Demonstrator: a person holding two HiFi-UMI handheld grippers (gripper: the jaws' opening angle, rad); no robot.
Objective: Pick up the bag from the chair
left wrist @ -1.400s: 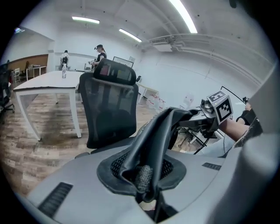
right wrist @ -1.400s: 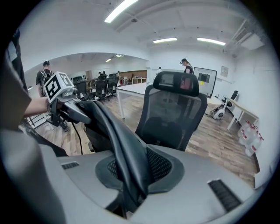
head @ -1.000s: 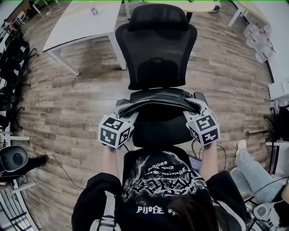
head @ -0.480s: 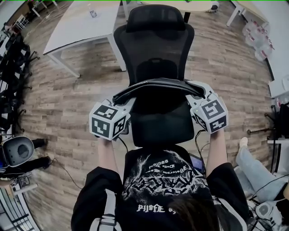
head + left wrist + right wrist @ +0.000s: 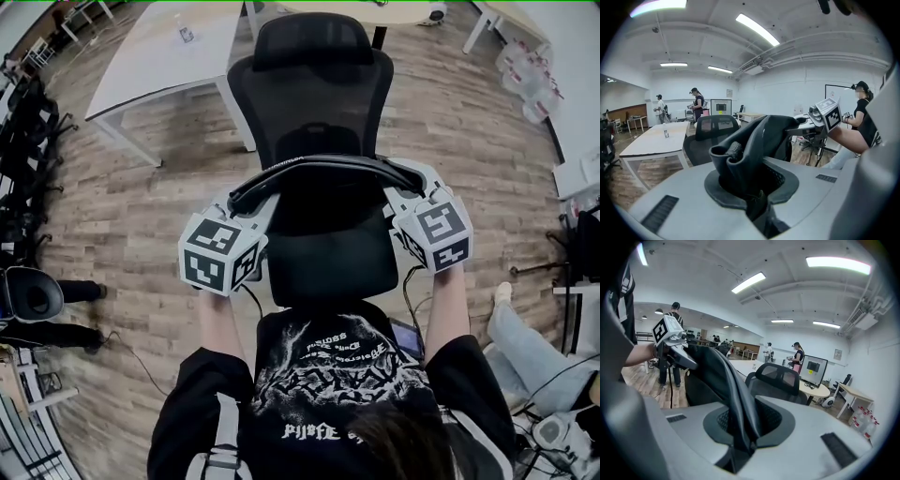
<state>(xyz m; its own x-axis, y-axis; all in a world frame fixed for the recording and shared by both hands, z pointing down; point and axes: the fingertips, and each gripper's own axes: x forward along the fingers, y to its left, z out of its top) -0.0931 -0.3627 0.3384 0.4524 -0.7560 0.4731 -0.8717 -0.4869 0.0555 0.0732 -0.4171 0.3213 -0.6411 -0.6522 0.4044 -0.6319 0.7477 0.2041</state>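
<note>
bag between fingers, left gripper, right gripper

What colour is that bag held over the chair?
The bag is plain black; the head view shows it best.

No legible text in view.

I see the bag stretched left to right above the chair seat, just on the near side of the backrest. The left gripper is at the bag's left end and the right gripper at its right end, each with that end between its jaws. A table stands far left of the chair, and a second table beyond the headrest. Near right, a person's leg sits well apart from the chair.
</note>
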